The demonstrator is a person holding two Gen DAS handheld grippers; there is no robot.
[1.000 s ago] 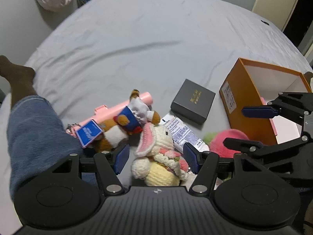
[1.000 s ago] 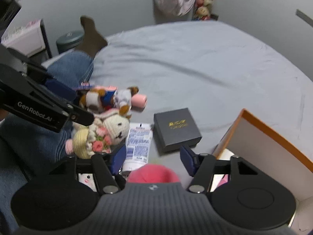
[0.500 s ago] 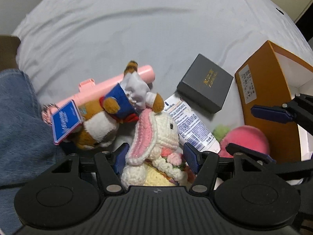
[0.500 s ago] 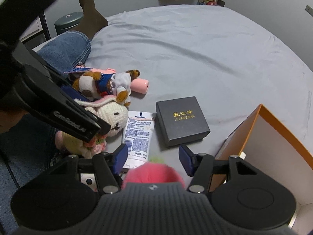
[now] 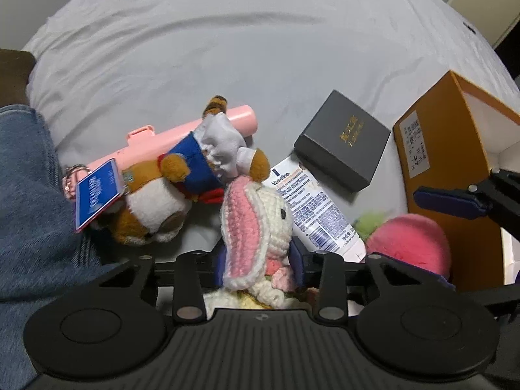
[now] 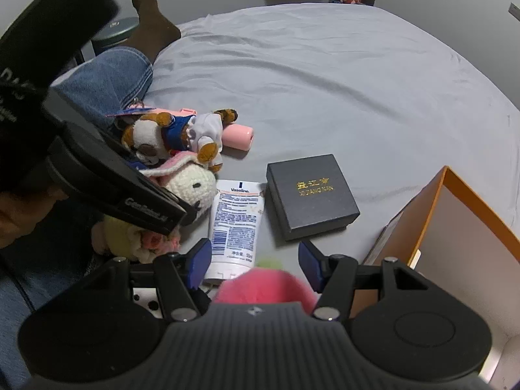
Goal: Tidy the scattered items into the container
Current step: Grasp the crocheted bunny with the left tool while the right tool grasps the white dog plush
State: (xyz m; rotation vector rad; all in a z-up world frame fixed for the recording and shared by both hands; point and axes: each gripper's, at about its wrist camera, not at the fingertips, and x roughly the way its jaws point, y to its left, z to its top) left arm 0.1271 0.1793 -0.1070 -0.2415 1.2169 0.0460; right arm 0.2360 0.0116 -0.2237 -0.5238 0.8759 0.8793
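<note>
A cream crochet bunny with pink ears lies on the grey bed sheet. My left gripper points down over it, its jaws closing, and the blue pads press the bunny's neck from both sides. A pink plush fruit with a green tuft sits between the pads of my right gripper, which is open and not touching it. The orange box, open-topped with a white inside, stands just right of that gripper.
A brown plush dog in blue with a blue tag lies on a pink tube case. A Vaseline tube and a black gift box lie beside the bunny. A person's jeans leg lies at the left.
My left gripper came down over the bunny and its jaws narrowed from wide apart onto the bunny's neck. The right gripper sank a little over the pink plush fruit and stayed open.
</note>
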